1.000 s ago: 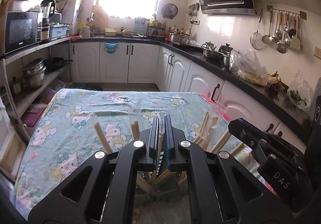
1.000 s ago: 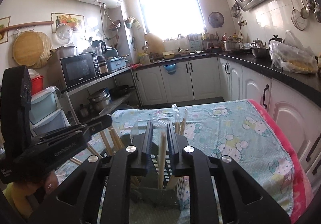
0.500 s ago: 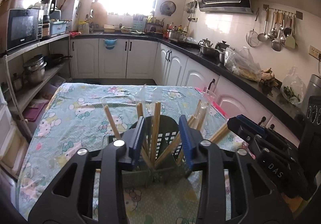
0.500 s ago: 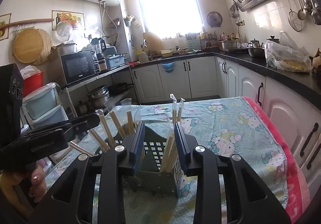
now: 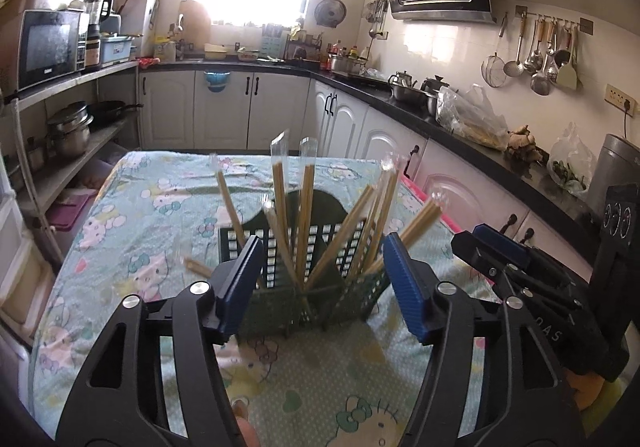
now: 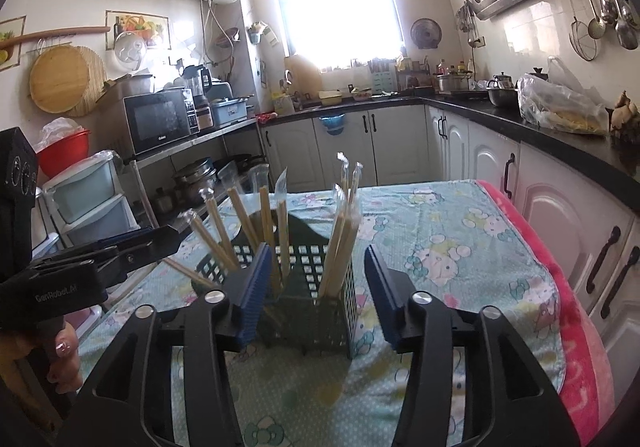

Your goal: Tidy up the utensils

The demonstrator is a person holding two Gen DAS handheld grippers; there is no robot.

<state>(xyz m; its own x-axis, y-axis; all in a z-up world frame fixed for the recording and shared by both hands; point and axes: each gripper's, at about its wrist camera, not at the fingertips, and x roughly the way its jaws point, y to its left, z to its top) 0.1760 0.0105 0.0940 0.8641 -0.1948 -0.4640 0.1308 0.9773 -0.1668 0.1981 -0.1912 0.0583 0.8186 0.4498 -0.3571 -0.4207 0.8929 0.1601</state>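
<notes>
Your left gripper (image 5: 322, 289) and right gripper (image 6: 314, 293) both had their jaws spread wide, holding nothing, just short of the green holder (image 5: 316, 247) standing on the cloth-covered table (image 5: 152, 207). Wrapped chopsticks (image 5: 304, 199) fanned outward past its rim. The holder's base was partly hidden behind your blue pads (image 5: 240, 283).

Splayed wrapped wooden chopsticks (image 5: 304, 215) crowd above the dark green perforated plastic holder (image 6: 316, 311); patterned cloth-covered surface (image 6: 460, 247) beside it lies open.
</notes>
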